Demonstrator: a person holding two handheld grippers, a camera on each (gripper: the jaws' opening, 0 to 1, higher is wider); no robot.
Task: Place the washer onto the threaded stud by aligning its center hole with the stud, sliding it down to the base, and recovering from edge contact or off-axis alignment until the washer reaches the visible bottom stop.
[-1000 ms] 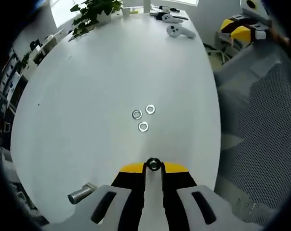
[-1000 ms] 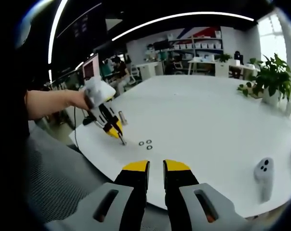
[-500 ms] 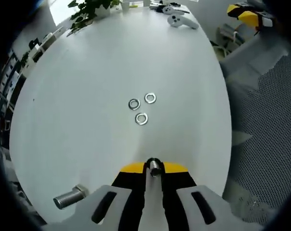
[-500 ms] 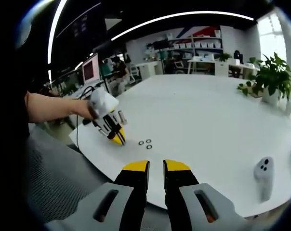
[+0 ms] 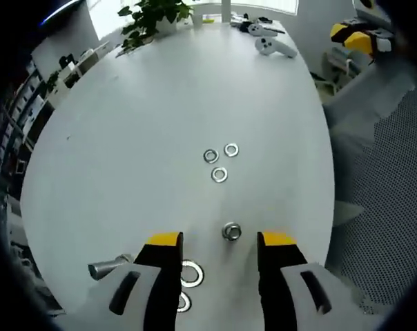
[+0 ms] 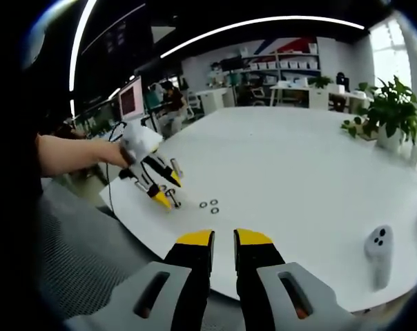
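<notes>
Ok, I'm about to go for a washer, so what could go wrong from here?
1. The stud stands loose between the jaws of the open left gripper. A bump from either jaw could topple it.
2. The three washers lie close together, so grabbing one may push the others away.
3. Two more washers lie right beside the left jaw and could get swept aside.

— What's on that white table (image 5: 125, 124)?
— 3 washers (image 5: 220, 160) clustered mid-table, a stud (image 5: 230, 232) upright nearer, 2 washers (image 5: 189, 274) more, a metal cylinder (image 5: 108, 265), controllers (image 5: 272, 45), a potted plant (image 5: 152, 15)
</notes>
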